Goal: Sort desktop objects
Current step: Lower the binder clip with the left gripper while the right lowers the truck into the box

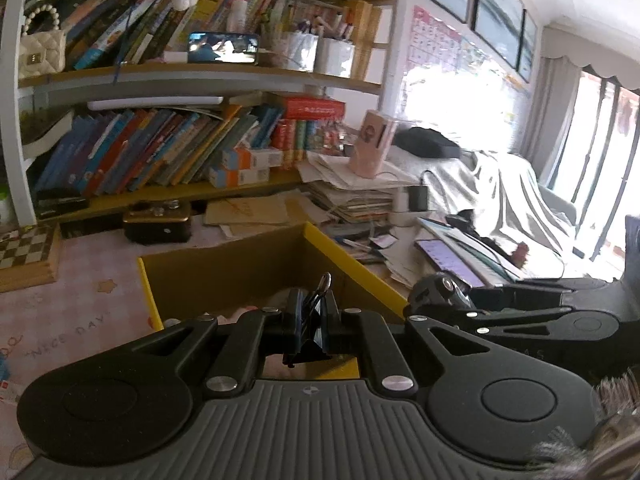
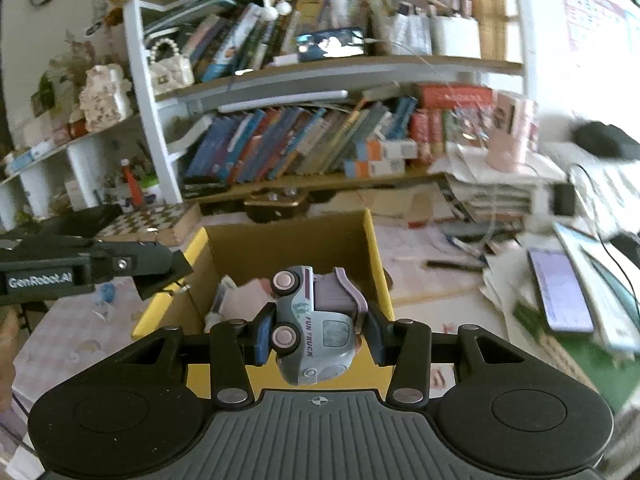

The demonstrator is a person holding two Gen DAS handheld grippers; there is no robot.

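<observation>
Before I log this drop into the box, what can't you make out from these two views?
- Box contents: right wrist view, mostly hidden behind the toy truck held in the right gripper.
- Box floor: left wrist view, covered by the left gripper and its binder clip.
- Papers at right: right wrist view, blurred.
- Phone screen: too small.

"FUN TRUCK" on toy truck (image 2: 316,330), "GenRobot.AI" on left gripper (image 2: 164,276)
</observation>
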